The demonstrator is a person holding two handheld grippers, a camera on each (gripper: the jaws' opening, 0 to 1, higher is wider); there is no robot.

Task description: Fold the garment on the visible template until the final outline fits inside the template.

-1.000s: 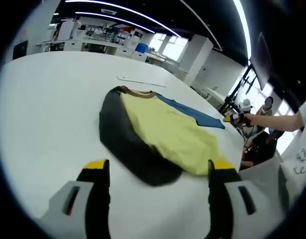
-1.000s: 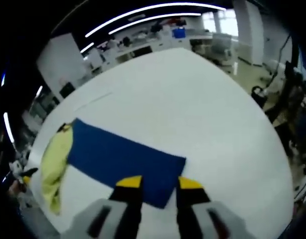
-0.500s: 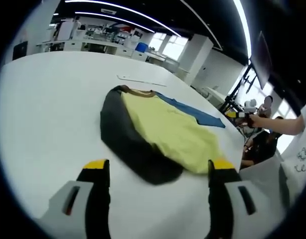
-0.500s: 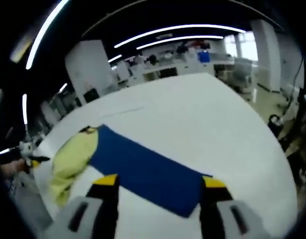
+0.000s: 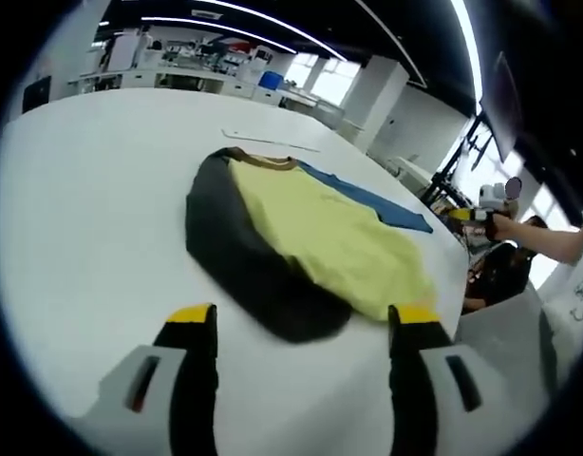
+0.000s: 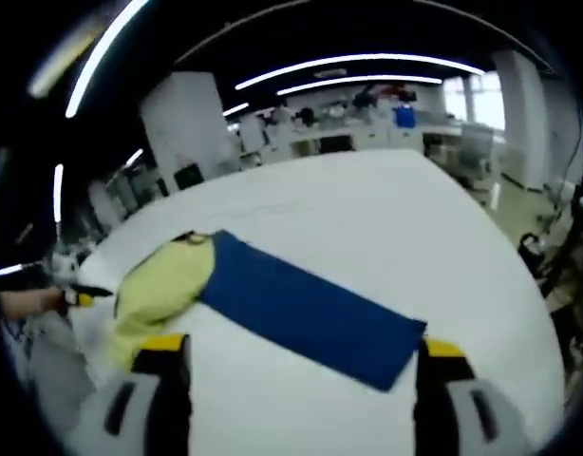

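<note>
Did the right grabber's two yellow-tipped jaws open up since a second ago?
Yes. The right gripper opened: its jaws, once close together at the flat blue rectangular template, now stand far apart, beyond its near end.

Both the left gripper [image 5: 301, 328] and the right gripper [image 6: 303, 359] are built in grey, with black jaws capped by yellow tips.

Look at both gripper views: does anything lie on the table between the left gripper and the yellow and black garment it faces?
Nothing visible does. In the left gripper view, only bare white table lies between the open left gripper and the garment. The blue template lies beyond, partly under the garment.
</note>
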